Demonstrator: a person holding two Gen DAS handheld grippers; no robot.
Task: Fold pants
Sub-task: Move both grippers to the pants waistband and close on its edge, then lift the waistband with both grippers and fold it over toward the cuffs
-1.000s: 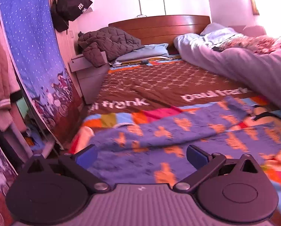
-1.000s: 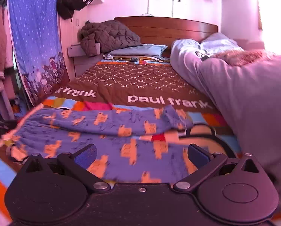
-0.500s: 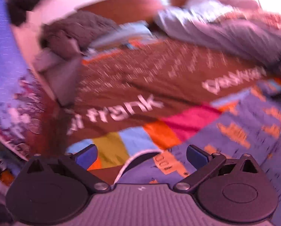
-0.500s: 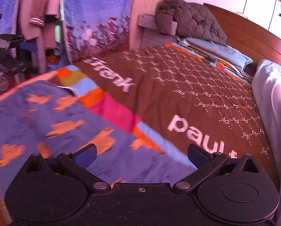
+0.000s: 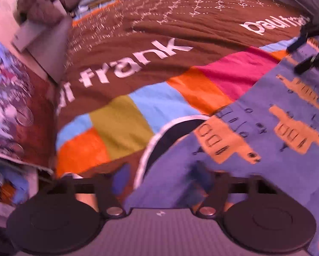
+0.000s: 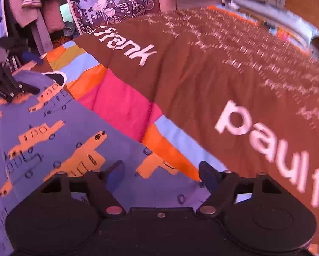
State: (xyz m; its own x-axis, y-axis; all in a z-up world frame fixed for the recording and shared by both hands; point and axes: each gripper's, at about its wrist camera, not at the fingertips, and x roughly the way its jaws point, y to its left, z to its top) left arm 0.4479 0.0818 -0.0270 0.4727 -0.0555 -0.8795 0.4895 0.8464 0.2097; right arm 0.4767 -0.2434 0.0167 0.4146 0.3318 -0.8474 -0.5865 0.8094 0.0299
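The pants (image 5: 255, 132) are purple with orange truck prints and lie on the bed's brown and striped cover (image 5: 138, 49). My left gripper (image 5: 159, 183) is low over the pants' near edge, fingers partly closed, with purple cloth between them; whether it is pinched is unclear. My right gripper (image 6: 161, 175) is half open just above the pants (image 6: 52, 140) near their edge, the cloth lying between its fingers. The right gripper shows at the far right of the left wrist view (image 5: 311, 49). The left gripper shows at the left of the right wrist view (image 6: 8, 83).
The cover (image 6: 202, 68) reads "paul frank" and has pink, orange, blue and olive stripes. A printed blue curtain (image 6: 116, 2) and hanging clothes (image 6: 31, 2) stand beside the bed. A bedside cabinet (image 5: 42, 36) is at the upper left.
Both grippers have dropped down to the pants' far edge and their fingers have narrowed. The left fingers now have cloth between them.
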